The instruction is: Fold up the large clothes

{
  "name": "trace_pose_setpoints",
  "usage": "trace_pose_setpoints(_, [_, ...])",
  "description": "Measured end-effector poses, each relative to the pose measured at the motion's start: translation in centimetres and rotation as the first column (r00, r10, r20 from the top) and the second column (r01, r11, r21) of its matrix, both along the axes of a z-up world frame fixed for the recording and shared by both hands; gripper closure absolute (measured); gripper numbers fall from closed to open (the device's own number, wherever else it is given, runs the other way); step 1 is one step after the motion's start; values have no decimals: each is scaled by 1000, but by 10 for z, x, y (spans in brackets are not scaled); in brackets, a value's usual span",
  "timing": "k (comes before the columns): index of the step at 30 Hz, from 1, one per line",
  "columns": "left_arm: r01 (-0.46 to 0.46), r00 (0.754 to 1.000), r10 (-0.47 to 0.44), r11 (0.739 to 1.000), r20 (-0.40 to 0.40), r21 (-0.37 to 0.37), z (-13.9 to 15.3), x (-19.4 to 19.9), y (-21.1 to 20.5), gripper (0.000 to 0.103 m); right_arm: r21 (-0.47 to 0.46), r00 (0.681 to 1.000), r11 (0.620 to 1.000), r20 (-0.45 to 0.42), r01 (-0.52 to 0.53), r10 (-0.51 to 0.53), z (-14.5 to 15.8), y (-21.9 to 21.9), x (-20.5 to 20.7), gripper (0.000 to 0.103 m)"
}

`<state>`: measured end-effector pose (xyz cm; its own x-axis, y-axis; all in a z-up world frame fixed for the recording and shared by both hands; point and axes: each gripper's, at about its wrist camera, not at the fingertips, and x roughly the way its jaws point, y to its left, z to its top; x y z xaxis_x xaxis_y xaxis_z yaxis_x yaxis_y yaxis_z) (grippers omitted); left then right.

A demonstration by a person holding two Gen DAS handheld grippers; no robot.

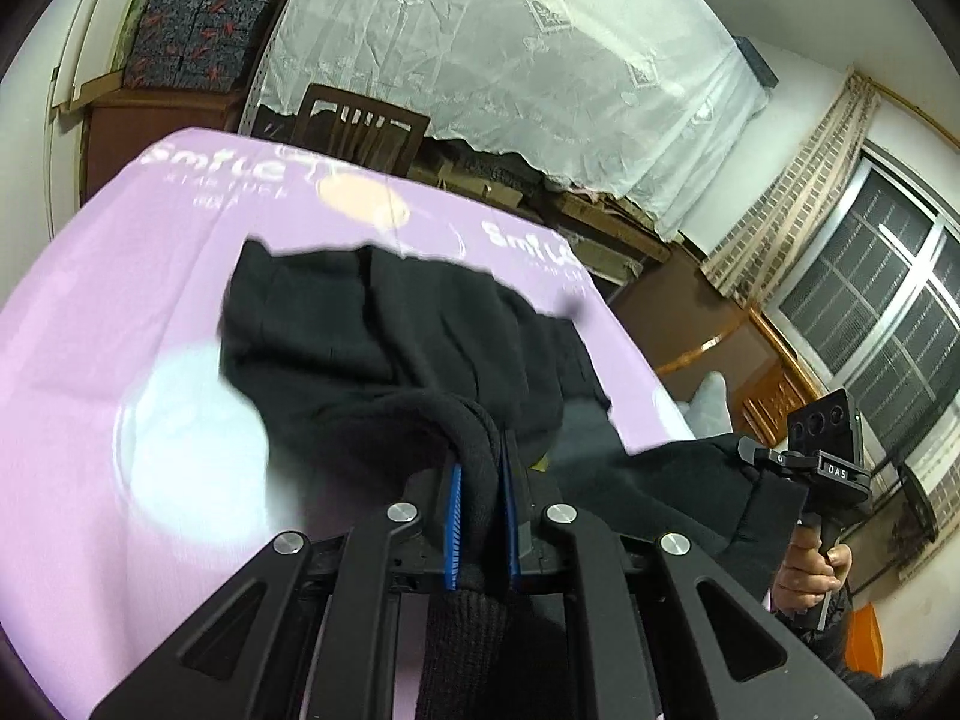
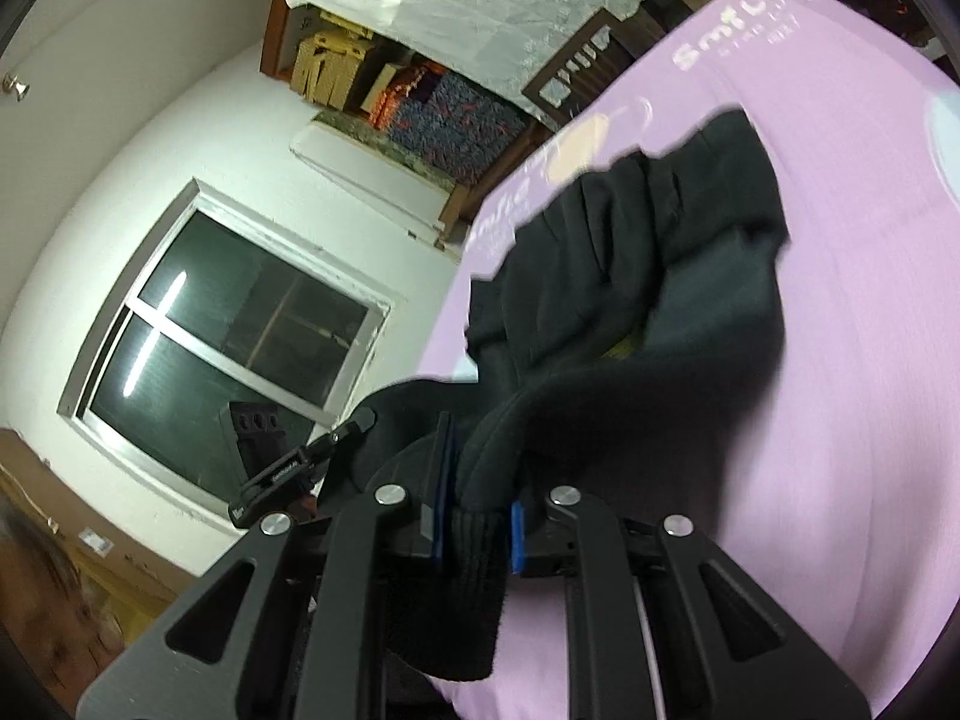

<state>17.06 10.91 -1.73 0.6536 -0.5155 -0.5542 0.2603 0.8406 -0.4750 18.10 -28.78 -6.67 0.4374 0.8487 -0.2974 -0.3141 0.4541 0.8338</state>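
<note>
A pink printed cloth point(image 1: 108, 300) covers the tabletop. A black garment point(image 1: 372, 324) lies bunched on it, its near edge raised off the cloth. The left claw point(image 1: 480, 468) pinches a ribbed black hem between its blue pads. The right claw point(image 2: 480, 510) pinches another part of the same hem. A hand point(image 1: 810, 570) grips the right claw's handle.

Right claw point(image 2: 477, 501) clamps black garment point(image 2: 630, 276) over pink sheet point(image 2: 840, 390).

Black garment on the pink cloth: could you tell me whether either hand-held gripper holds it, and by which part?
Both do: the left hand-held gripper and right hand-held gripper each pinch the black garment's ribbed edge.
</note>
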Motion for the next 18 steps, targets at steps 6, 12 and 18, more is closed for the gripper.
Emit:
trace_pose_setpoints(6, [-74, 994, 74, 997, -84, 3, 2, 94, 8, 92, 49, 996, 996, -54, 73, -71, 16, -1, 99, 89])
trace_pose_setpoints(12, [-116, 970, 111, 993, -216, -12, -39, 181, 20, 91, 73, 977, 986, -160, 152, -139, -14, 1, 198, 89])
trace_pose_setpoints(18, [-118, 951, 105, 993, -290, -27, -90, 216, 22, 88, 25, 936, 982, -308, 186, -170, -83, 8, 253, 89])
